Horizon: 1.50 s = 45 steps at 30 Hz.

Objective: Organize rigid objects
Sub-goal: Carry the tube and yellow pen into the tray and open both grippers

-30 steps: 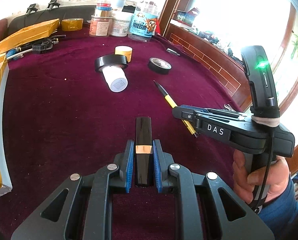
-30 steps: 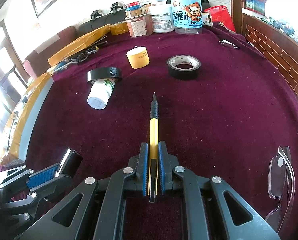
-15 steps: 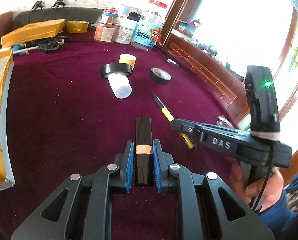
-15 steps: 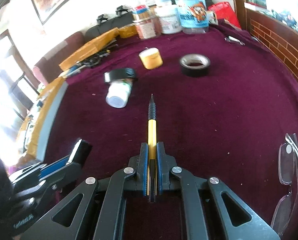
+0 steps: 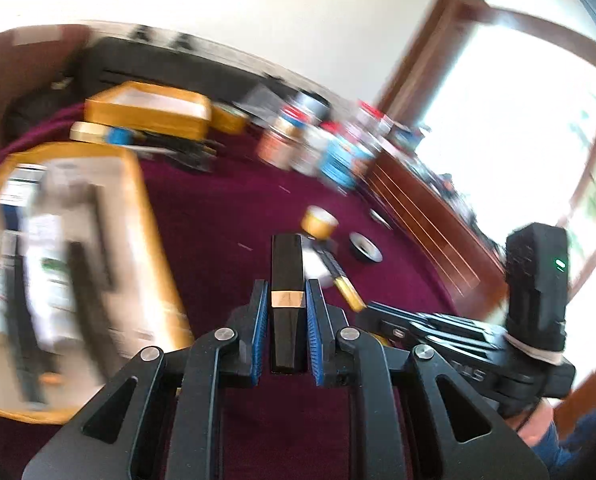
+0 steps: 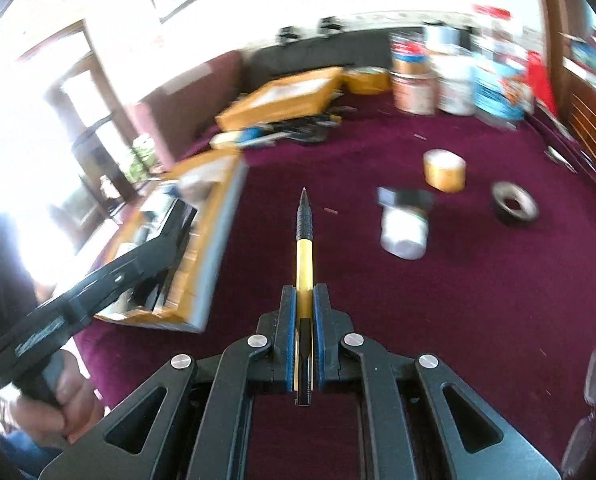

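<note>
Left gripper clamps black bar, right gripper clamps yellow pen; both point lengthwise ahead; open box lies left, nearer left gripper

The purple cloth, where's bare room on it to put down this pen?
Bare cloth lies ahead and right of the pen, between the white bottle, the black tape roll and the glasses. Another bare strip runs between the box and the pen. The far edge is crowded with jars.
</note>
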Available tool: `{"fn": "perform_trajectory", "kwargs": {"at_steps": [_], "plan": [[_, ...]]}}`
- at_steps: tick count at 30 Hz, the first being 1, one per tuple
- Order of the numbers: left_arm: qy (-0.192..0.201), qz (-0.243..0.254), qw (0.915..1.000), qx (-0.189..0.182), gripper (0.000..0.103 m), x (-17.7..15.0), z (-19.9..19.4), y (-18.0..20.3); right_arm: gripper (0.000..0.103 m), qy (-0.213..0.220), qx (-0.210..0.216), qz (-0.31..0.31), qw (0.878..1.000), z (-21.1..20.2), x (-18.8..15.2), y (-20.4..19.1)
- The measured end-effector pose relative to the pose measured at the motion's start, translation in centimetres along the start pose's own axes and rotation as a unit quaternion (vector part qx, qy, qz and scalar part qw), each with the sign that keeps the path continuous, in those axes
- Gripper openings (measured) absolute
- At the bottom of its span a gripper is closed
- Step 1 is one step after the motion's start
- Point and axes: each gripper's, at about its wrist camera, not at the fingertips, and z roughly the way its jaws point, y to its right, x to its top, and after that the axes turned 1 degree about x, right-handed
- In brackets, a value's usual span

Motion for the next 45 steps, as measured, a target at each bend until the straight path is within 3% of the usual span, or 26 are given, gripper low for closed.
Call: {"fn": "perform_trajectory", "kwargs": {"at_steps": [5, 14, 28, 45], "plan": [[0.026, -0.046, 0.9958, 0.075, 0.016, 1.3, -1.4, -6.0, 0.008, -0.016, 0.039, -0.036, 0.998, 3.1, 1.7, -5.4], [0.015, -0.103, 0.9891, 0.105, 0.016, 0.1, -1.8, -11.3, 0.008, -0.056, 0.041, -0.071, 0.995, 10.1, 1.8, -11.7], [-0.005, -0.115, 0.9877, 0.106, 0.015, -0.5, -0.8, -12.1, 0.008, -0.088, 0.024, -0.072, 0.993, 13.7, 1.1, -11.8], [-0.021, -0.101, 0.9878, 0.116, 0.015, -0.3, 0.5, -11.1, 0.008, -0.057, 0.053, -0.057, 0.995, 10.2, 0.9, -9.8]]}}
